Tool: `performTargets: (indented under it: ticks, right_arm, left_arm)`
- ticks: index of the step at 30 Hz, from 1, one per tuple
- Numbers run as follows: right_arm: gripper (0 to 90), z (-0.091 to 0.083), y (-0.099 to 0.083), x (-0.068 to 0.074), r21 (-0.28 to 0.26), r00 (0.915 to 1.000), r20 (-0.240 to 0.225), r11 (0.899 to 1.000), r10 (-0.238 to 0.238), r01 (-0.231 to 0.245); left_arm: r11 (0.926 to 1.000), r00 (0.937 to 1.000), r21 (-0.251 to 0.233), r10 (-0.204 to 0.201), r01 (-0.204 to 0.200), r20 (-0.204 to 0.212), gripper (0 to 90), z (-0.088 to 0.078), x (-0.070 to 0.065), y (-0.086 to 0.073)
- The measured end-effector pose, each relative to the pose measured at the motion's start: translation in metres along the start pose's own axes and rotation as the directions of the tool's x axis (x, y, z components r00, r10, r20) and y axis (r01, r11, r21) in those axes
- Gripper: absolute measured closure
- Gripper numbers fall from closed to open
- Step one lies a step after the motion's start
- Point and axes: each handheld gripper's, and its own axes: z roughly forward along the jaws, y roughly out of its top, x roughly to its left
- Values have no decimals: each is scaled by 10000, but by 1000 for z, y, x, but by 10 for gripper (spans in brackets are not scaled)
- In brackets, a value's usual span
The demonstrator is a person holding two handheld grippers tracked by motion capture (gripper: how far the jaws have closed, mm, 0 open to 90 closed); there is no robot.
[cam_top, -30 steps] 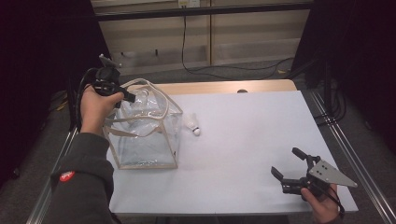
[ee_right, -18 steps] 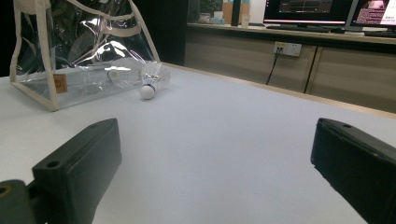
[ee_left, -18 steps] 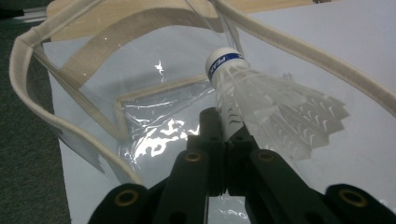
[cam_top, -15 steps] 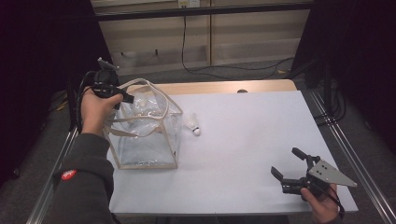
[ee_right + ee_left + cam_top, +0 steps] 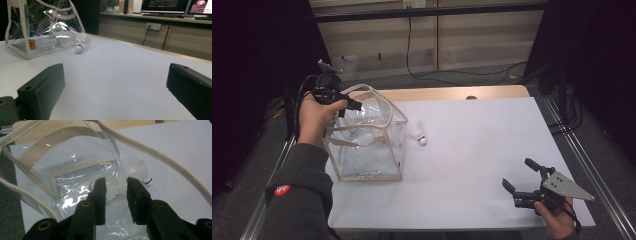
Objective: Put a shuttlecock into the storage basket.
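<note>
My left gripper [image 5: 115, 192], jaws just opening and empty, hovers over the clear bag [image 5: 367, 145] holding one shuttlecock [image 5: 110, 188]; my right gripper [image 5: 524, 176] gapes.

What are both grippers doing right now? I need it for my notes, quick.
Left gripper: jaws just been opening, nothing between them, above the clear bag.
Right gripper: open wide, empty, over the table.

Clear glossy plastic for the bag [image 5: 367, 150], crinkled and catching glare, edged in matt beige woven cloth tape (handles in the same webbing). White feathery skirt and smooth white cap on the shuttlecock [image 5: 420, 134] beside it. Matt white sheet over the table [image 5: 482, 150], bare pale wood along the far edge. Matt black plastic on the left gripper [image 5: 116, 191].
</note>
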Motion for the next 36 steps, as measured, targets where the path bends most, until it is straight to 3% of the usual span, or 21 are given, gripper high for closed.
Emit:
performTargets:
  ticks: [18, 36]
  right_arm:
    - [17, 0, 0, 0, -2, 10000, 28, 10000, -15, 15]
    - [18, 0, 0, 0, -26, 10000, 4, 10000, -24, 24]
  left_arm:
    - [9978, 9944, 218, 605, -626, 867, 448, -2, -25, 3]
    - [9947, 9824, 35, 1010, -1029, 1569, 355, -6, -46, 5]
